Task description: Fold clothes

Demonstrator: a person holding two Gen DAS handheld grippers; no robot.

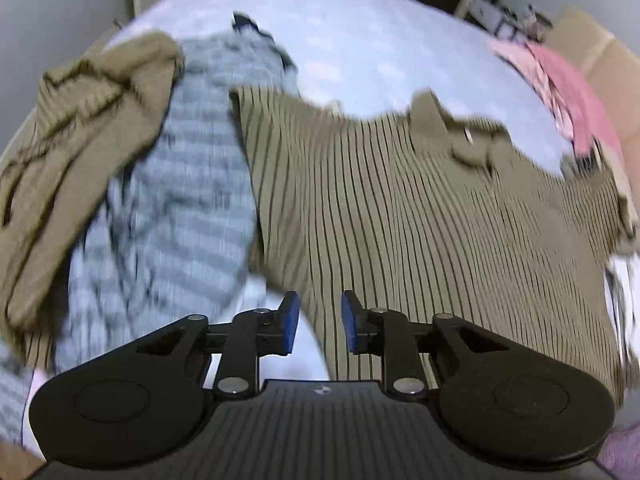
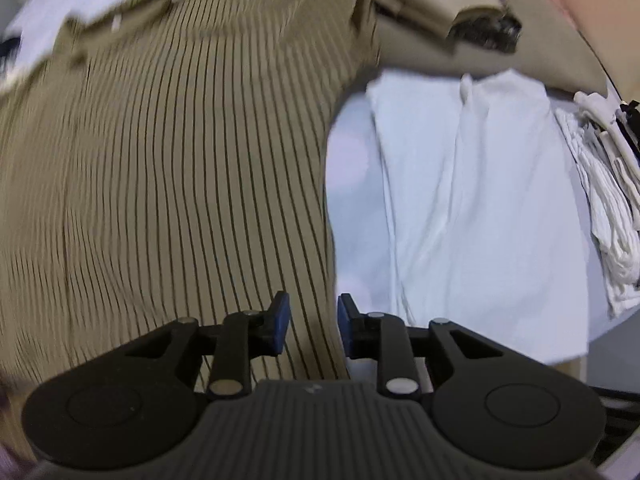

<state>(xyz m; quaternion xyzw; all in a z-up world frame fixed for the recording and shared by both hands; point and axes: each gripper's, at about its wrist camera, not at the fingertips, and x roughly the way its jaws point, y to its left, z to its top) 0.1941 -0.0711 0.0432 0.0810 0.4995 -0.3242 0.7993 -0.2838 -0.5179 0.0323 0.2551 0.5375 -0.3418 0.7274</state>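
Nearest in each wrist view are the grippers themselves. The left gripper (image 1: 320, 322) has its blue-padded jaws parted by a modest gap with nothing between them, poised above the near left hem of the olive shirt with thin dark vertical stripes (image 1: 400, 220). The right gripper (image 2: 314, 324) is parted about as far and also holds nothing, above the same shirt's near right hem.

The risks, as I judge them: each gripper straddles the line where the shirt ends and the pale lilac bed sheet (image 1: 340, 40) begins, so a closing pinch could catch the sheet along with the hem, or only the top layer of the shirt, and a fold would then drag crooked. On the left, the crumpled grey-and-white striped garment (image 1: 176, 184) touches the shirt's side edge and could be swept along. On the right, the flat white cloth (image 2: 460, 200) lies just beside the hem and could be nipped by mistake. Both views are smeared by motion, so aim is uncertain.

The striped shirt lies spread flat near the bed's near edge, body smooth, its plain olive collar (image 1: 452, 136) toward the far side, a little rumpled. It shows no fold that I can make out.

Beyond, a bunched plain olive garment (image 1: 80, 128) sits toward the left edge, pink cloth (image 1: 560, 88) at the far right edge, and a tan folded piece (image 2: 460, 8) beyond the white cloth.
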